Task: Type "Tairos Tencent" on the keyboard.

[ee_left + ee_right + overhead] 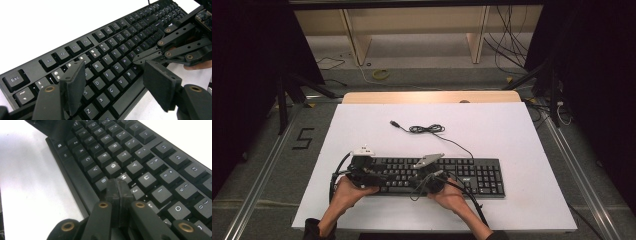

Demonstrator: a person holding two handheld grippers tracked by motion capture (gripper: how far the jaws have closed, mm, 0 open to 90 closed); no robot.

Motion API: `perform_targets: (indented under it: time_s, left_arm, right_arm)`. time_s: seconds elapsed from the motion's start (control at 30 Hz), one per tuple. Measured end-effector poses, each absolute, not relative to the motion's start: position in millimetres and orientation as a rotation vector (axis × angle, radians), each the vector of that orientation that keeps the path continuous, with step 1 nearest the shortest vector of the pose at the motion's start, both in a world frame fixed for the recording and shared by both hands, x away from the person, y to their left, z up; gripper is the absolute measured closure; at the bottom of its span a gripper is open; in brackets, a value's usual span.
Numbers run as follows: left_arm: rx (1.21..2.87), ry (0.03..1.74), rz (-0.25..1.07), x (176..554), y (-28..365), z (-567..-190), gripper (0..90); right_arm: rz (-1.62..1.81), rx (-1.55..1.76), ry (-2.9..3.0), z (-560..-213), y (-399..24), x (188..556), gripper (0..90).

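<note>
Keyboard (pixel 437 175) typing in progress: the right gripper (pixel 117 188), its jaws clenched together on nothing to form a single blunt tip, sits over the home row with that tip at the H and J keys, while the left gripper (pixel 112 85) hangs released, jaws spread wide above the A-to-V block without touching a key. Seen from above, the black keyboard lies across the near half of a white board (pixel 362 125), its long side parallel to the board's near edge, both hands (pixel 347 192) working from just in front of it. A clean press likely calls for the closed tip to come straight down on the centre of one keycap, since neighbouring keys sit just beside it and a slanted push could catch two. The left gripper would do better closed before pressing. Room is generous: bare board stretches beyond the keyboard's far edge, broken by its own coiled cable (pixel 427 129), and a strip of board lies off its number-pad end. The near edge of the board is close behind the wrists.
</note>
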State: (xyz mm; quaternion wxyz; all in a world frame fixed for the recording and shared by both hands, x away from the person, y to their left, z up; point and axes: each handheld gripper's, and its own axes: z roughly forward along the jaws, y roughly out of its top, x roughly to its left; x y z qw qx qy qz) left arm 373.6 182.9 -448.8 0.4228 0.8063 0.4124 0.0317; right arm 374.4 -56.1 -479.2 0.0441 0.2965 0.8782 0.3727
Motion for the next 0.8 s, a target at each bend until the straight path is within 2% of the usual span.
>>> perform_targets:
  time_s: [0.3,0.6,0.8]
  left_arm:
    - [2.018,1.029,0.083,374,183,-449,34.0]
    - [2.006,1.011,0.085,374,184,-448,34.1]
    - [1.984,0.991,0.084,375,185,-448,34.0]
  right_arm:
    - [1.177,0.941,2.670,-475,-61,376,90.0]
    - [1.267,0.963,2.620,-464,-71,378,82.8]
    - [1.297,0.980,2.606,-462,-78,377,72.4]
